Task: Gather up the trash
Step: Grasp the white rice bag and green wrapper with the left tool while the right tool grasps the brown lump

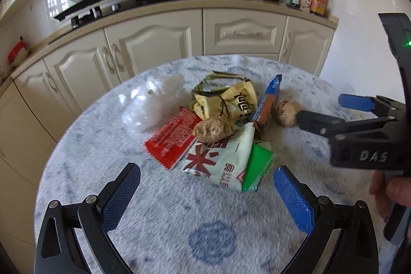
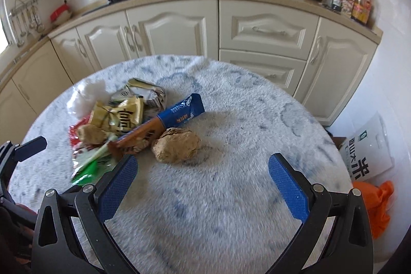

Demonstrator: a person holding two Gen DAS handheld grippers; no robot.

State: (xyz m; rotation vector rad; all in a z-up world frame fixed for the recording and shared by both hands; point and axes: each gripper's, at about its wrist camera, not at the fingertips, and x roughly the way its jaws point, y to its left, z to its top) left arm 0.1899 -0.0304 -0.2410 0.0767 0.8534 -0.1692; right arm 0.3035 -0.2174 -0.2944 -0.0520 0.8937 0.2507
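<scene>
- Your left hand-held gripper [image 1: 206, 193] is spread wide, empty, near the wrapper pile [image 1: 218, 130] on the counter [image 1: 159, 217];
- Your right hand-held gripper [image 2: 201, 186] is spread too, just short of a crumpled brown paper ball [image 2: 176, 145].

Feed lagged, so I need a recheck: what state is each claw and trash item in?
Left claw: open, empty.
Right claw: open, empty.
Blue wrapper: leaning on pile.
Brown paper wad: crumpled, on table beside pile.
Clear plastic bag: crumpled.
Yellow wrapper: crumpled.
</scene>
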